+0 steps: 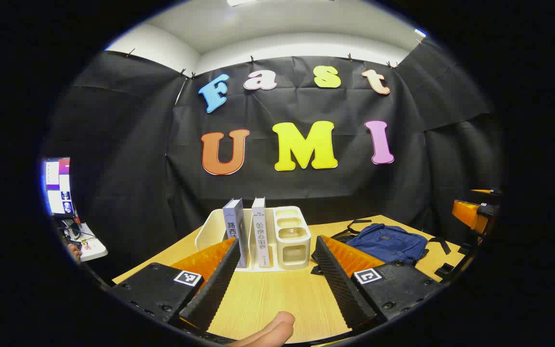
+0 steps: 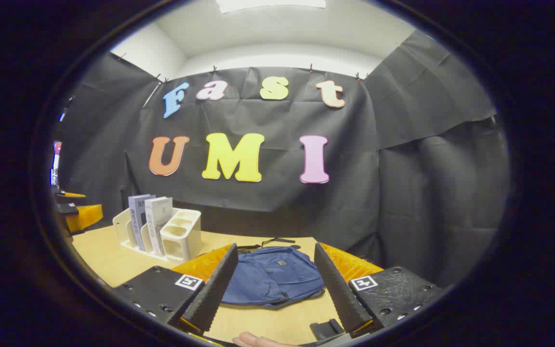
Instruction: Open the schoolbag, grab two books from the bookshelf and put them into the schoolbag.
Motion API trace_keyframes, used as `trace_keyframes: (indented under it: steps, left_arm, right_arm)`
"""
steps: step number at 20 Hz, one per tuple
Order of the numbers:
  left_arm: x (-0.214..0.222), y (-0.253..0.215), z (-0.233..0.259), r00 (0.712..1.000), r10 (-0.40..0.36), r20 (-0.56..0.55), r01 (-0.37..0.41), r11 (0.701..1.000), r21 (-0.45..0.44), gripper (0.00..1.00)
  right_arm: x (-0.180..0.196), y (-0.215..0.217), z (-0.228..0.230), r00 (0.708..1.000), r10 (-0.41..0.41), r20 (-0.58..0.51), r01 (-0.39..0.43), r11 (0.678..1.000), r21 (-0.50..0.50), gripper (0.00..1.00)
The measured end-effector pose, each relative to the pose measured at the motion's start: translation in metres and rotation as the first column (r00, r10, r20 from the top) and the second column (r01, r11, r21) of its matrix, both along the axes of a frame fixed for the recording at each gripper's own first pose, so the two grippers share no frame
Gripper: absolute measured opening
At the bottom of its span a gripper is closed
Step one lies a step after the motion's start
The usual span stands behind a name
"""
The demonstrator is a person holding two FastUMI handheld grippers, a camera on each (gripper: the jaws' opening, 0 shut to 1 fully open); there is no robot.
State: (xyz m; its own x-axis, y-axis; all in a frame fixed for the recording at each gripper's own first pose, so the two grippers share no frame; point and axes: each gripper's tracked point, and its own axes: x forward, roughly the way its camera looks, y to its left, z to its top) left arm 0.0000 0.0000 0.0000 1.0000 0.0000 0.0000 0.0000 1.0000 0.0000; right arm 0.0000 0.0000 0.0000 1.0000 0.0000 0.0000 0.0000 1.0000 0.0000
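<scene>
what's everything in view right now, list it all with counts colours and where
schoolbag: 1, blue, flat on the table, right of the bookshelf
books: 2, grey and white, upright in the bookshelf
bookshelf: 1, cream, mid table
table: 1, light wood
monitor: 1, lit, far left
black clip: 1, table near edge
left tongs: 1, open, facing the bookshelf
right tongs: 1, open, facing the schoolbag
finger: 1, bottom edge
</scene>
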Motion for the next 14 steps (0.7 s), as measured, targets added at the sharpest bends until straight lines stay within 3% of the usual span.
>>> trace_keyframes:
  steps: [4, 14]
  left_arm:
    - [-0.004, 0.020, 0.004, 1.000, 0.014, 0.006, -0.014, 1.000, -0.022, 0.98]
    - [0.003, 0.046, -0.001, 0.999, 0.032, 0.000, -0.032, 0.999, -0.018, 0.99]
  right_arm:
    - [-0.003, 0.015, 0.005, 1.000, -0.017, 0.006, 0.017, 1.000, -0.021, 0.95]
    - [0.015, 0.052, -0.016, 0.996, 0.029, -0.083, -0.032, 0.999, -0.041, 0.95]
